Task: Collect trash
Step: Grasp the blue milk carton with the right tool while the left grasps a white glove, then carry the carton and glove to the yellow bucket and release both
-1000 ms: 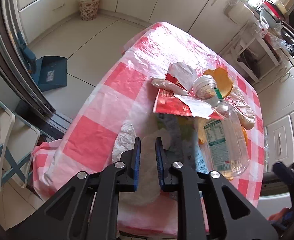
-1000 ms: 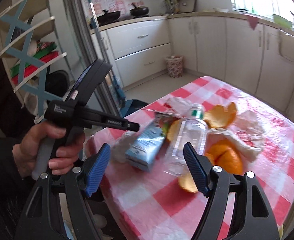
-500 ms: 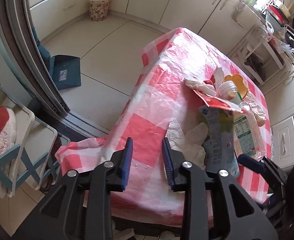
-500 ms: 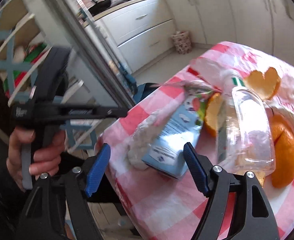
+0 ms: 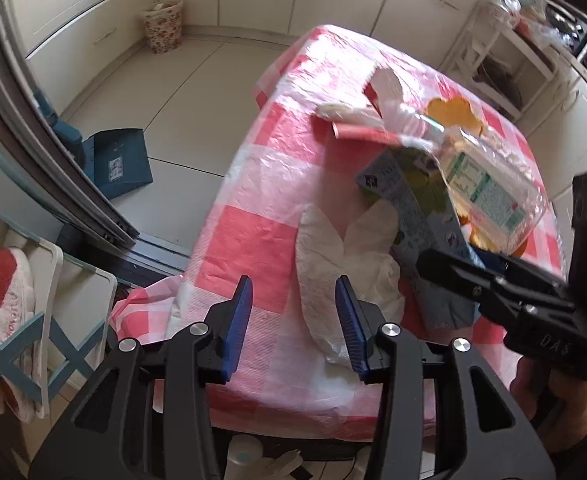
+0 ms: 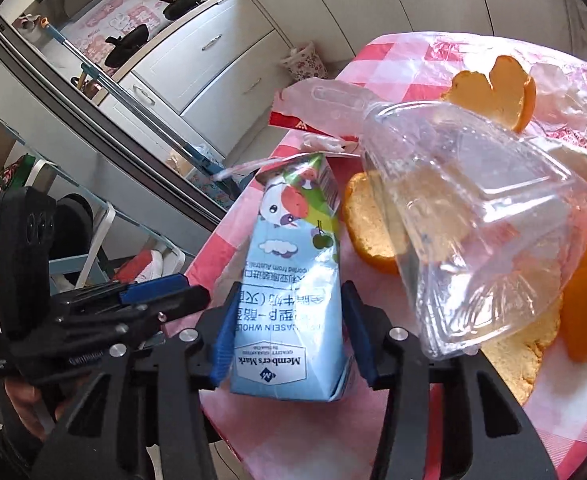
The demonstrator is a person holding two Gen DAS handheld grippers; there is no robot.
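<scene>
A blue milk carton (image 6: 289,300) lies on the red-checked tablecloth (image 6: 373,432) between the pads of my right gripper (image 6: 289,328), which closes on its sides. The carton also shows in the left wrist view (image 5: 417,208). A clear plastic bottle (image 6: 465,216) leans over orange peels (image 6: 493,96) beside it. My left gripper (image 5: 293,320) is open and empty over the table's near edge, just left of crumpled white tissue (image 5: 333,256). A red wrapper (image 5: 357,130) lies further back.
A floral waste bin (image 5: 164,26) stands on the floor by the cabinets. A blue dustpan (image 5: 117,160) lies on the floor left of the table. A rack with a red slipper (image 5: 1,296) is at the near left.
My right gripper moved in and closed around the milk carton. My left gripper opened wider and shifted back toward the table, near the tissue.
</scene>
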